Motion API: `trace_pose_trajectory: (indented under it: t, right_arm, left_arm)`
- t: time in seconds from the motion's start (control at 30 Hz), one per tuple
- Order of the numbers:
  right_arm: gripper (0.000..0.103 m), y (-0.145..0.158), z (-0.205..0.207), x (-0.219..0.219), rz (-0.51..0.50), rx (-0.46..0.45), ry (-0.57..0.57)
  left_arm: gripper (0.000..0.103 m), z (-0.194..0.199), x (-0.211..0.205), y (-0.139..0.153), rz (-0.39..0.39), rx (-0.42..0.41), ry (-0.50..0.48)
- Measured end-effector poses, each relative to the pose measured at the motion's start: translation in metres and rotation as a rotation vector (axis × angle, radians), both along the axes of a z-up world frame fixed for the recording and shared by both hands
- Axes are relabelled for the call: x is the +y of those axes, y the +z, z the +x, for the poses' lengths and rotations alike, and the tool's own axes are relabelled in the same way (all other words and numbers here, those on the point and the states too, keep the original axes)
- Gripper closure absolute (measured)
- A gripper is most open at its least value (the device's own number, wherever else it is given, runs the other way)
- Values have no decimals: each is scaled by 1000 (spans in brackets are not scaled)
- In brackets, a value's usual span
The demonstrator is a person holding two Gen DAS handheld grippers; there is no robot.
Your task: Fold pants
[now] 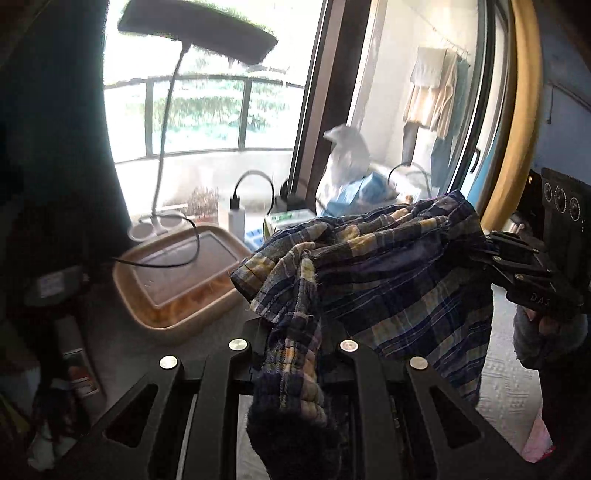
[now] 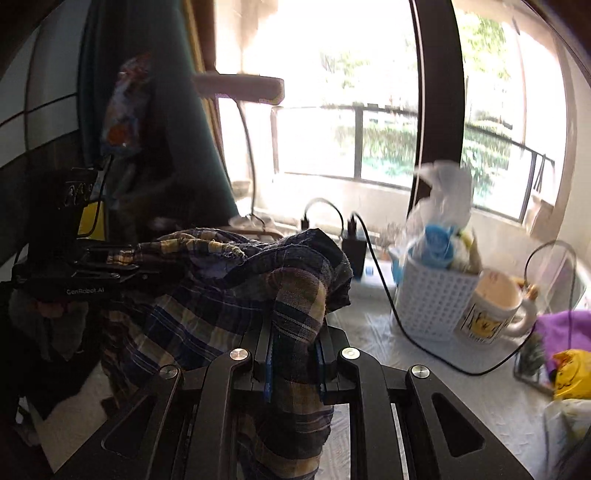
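The plaid pants (image 1: 399, 266), dark blue with yellow and white checks, hang lifted off the table between both grippers. In the left wrist view my left gripper (image 1: 293, 354) is shut on a bunched corner of the cloth, which drapes down over its jaws. At the right of that view my right gripper (image 1: 491, 251) clamps the far end. In the right wrist view the pants (image 2: 207, 295) run from my right gripper (image 2: 295, 350), shut on a thick fold, across to my left gripper (image 2: 136, 266) at the left. A hand (image 1: 546, 325) holds the right gripper's handle.
A beige tray (image 1: 177, 280) and a desk lamp (image 1: 195, 33) stand by the window. A white basket (image 2: 432, 299), a mug (image 2: 491, 306), cables and a purple cloth (image 2: 565, 328) sit at the right. The table carries a white textured cover (image 1: 509, 391).
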State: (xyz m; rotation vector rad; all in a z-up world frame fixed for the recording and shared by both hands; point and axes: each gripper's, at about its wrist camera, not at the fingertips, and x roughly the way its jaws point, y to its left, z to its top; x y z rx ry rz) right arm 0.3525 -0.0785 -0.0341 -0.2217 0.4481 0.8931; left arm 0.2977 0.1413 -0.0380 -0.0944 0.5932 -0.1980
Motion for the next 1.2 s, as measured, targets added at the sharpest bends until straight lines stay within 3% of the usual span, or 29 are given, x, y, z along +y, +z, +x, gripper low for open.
trace_pose_trajectory:
  t: [0.7, 0.97, 1.2]
  right_arm:
    - [86, 103, -150, -19, 127, -292, 78]
    - [86, 120, -205, -3, 165, -318, 147]
    - [86, 119, -249, 22, 196, -314, 241]
  left_arm:
    - [88, -148, -1, 93, 62, -300, 91]
    - [88, -210, 13, 109, 132, -351, 166]
    - [88, -267, 36, 108, 169, -329, 236]
